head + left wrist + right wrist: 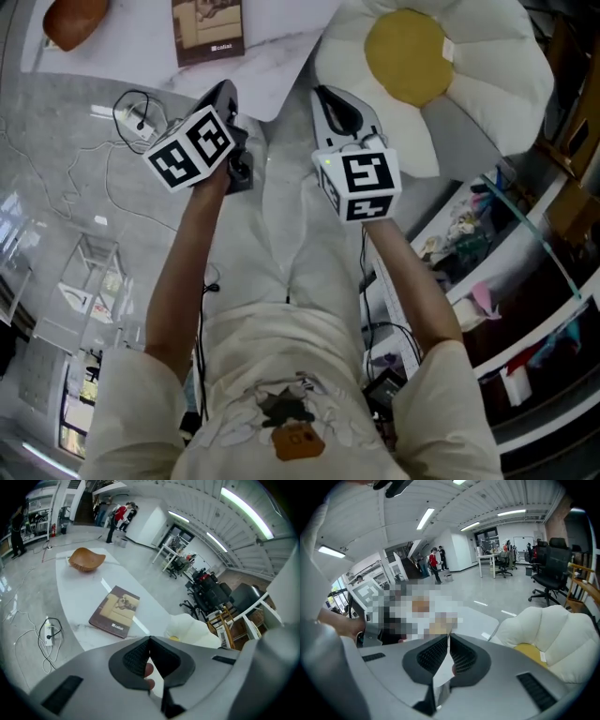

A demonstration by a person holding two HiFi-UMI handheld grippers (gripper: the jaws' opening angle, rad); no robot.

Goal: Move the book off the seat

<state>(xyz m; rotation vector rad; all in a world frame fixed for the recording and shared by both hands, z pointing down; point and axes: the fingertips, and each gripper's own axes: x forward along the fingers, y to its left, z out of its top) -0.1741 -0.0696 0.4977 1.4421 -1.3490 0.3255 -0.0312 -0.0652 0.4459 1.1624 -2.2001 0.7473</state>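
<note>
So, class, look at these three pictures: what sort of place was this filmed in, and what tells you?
Probably an open-plan office or workshop hall: black office chairs, long overhead strip lights, and a white table holding a book.

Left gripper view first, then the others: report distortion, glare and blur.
Left gripper view: strong fisheye bends the white table and the ceiling light strips; the book is sharp. Right gripper view: same curving, dark corners, the flower cushion crisp. Head view: sharp, with soft glare on the glossy floor.
</note>
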